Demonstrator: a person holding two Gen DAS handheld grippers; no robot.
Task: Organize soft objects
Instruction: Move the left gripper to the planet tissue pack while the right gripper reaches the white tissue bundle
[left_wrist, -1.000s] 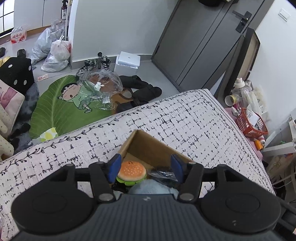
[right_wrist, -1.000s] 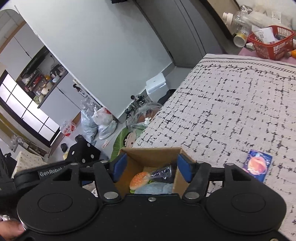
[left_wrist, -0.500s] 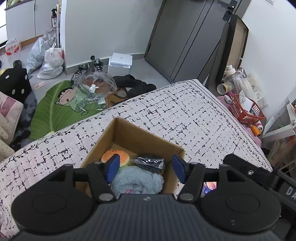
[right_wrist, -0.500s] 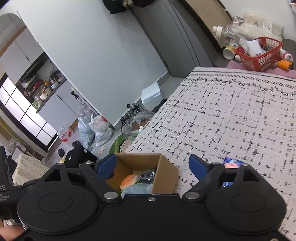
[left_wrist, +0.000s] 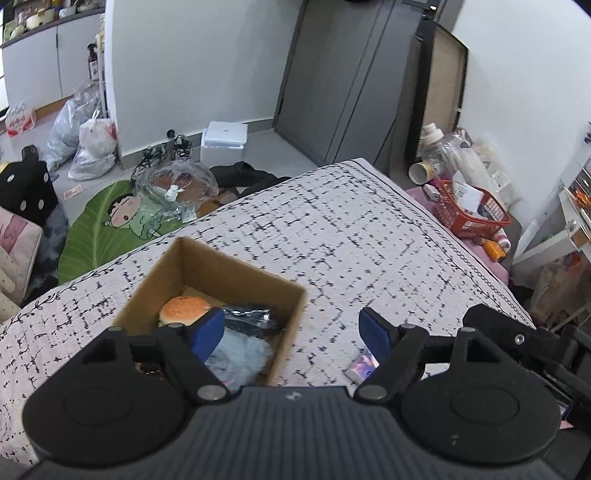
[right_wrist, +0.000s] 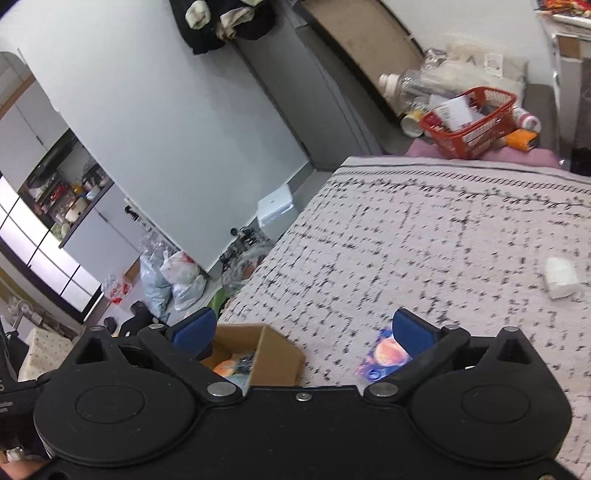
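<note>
A cardboard box (left_wrist: 236, 269) stands on the bed and holds a burger plush (left_wrist: 183, 309), a dark shiny packet (left_wrist: 251, 318) and a pale blue fluffy cloth (left_wrist: 240, 350). My left gripper (left_wrist: 293, 332) is open and empty, its left finger over the box. The box (right_wrist: 277, 354) also shows in the right wrist view. My right gripper (right_wrist: 303, 330) is open and empty above the bed. A small colourful pack (right_wrist: 384, 356) lies on the bed by its right finger; it also shows in the left wrist view (left_wrist: 364, 365). A white soft roll (right_wrist: 561, 282) lies further right.
The patterned bedspread (left_wrist: 351, 240) runs to an edge at the far side. A red basket (left_wrist: 469, 212) with bottles sits beyond the bed's right corner. The floor holds a green leaf mat (left_wrist: 103, 229), plastic bags (left_wrist: 88, 147) and a white box (left_wrist: 225, 142).
Both grippers have pulled back from the box and shifted right, and their jaws have opened wider. The box contents stay in place.
</note>
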